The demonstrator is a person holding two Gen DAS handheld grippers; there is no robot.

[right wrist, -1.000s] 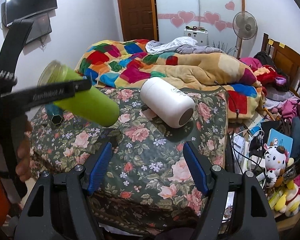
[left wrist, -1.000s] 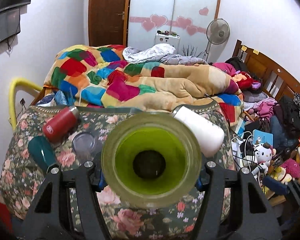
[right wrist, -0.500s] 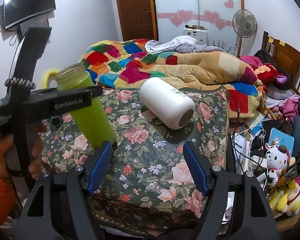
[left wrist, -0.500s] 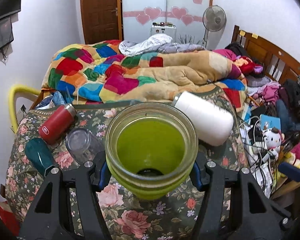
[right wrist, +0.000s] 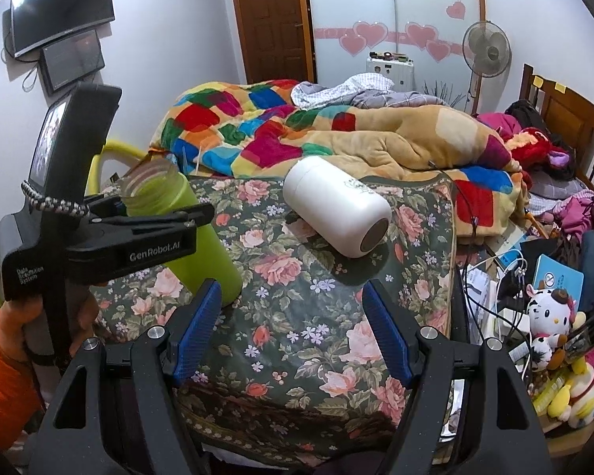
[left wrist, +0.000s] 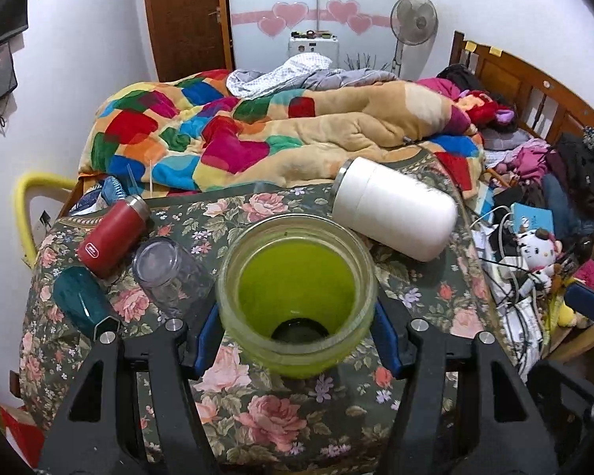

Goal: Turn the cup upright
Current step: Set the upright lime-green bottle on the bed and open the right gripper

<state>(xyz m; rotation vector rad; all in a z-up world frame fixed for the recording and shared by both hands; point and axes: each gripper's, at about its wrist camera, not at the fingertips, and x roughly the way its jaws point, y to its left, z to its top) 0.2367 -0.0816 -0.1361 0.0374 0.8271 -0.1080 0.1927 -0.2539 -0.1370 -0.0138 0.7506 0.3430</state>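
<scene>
My left gripper [left wrist: 297, 340] is shut on a lime-green cup [left wrist: 297, 297], open mouth towards the camera. In the right wrist view the green cup [right wrist: 194, 245] stands nearly upright, tilted a little, its base at the floral tablecloth [right wrist: 297, 316], with the left gripper [right wrist: 138, 233] clamped round its upper part. My right gripper [right wrist: 293, 328] is open and empty over the table's front, right of the green cup. A white cup [right wrist: 336, 213] lies on its side behind; it also shows in the left wrist view [left wrist: 396, 209].
On the table's left lie a red cup [left wrist: 113, 233], a clear glass [left wrist: 166, 273] and a teal cup [left wrist: 83, 303]. A bed with a patchwork quilt [left wrist: 257, 138] is behind. Cables and toys [right wrist: 546, 328] crowd the right side.
The left gripper has turned the green cup from lying horizontal in the air to nearly upright and lowered it to the tablecloth. The right gripper has stayed still and open.
</scene>
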